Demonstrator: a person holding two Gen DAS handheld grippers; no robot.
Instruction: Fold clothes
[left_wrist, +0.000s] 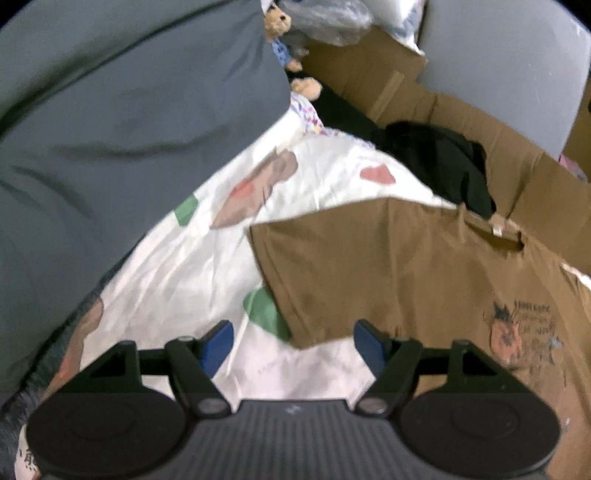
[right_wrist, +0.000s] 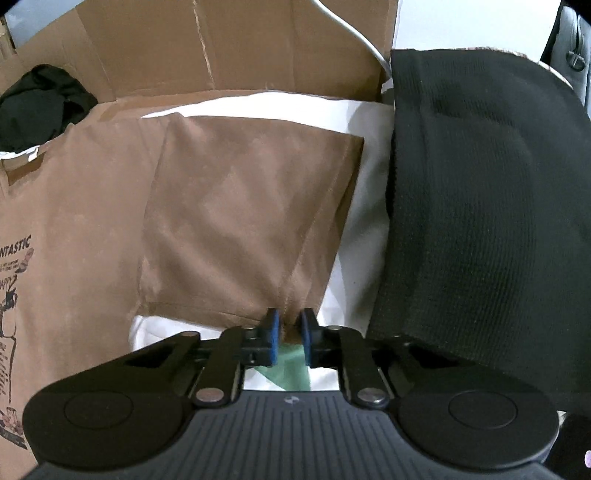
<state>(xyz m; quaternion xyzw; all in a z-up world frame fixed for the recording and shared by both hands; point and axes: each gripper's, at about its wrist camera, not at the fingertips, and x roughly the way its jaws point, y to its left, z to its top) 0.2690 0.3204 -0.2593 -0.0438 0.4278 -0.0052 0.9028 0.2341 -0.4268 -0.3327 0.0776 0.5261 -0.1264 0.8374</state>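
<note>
A brown T-shirt (left_wrist: 406, 273) with a printed front lies flat on a white patterned bedsheet (left_wrist: 192, 266). In the left wrist view my left gripper (left_wrist: 293, 339) stands open just above the tip of one sleeve, with the sleeve corner between its blue pads and no contact showing. In the right wrist view the same brown T-shirt (right_wrist: 92, 229) shows its other sleeve (right_wrist: 251, 221) spread on the sheet. My right gripper (right_wrist: 290, 332) is shut on the hem of that sleeve, and the cloth puckers between the pads.
A grey-green pillow (left_wrist: 122, 122) fills the left side, with a teddy bear (left_wrist: 280, 29) behind it. Brown cardboard (left_wrist: 480, 122) stands along the far side, with a black garment (left_wrist: 443, 162) on it. A black knitted cloth (right_wrist: 491, 206) lies right of the sleeve.
</note>
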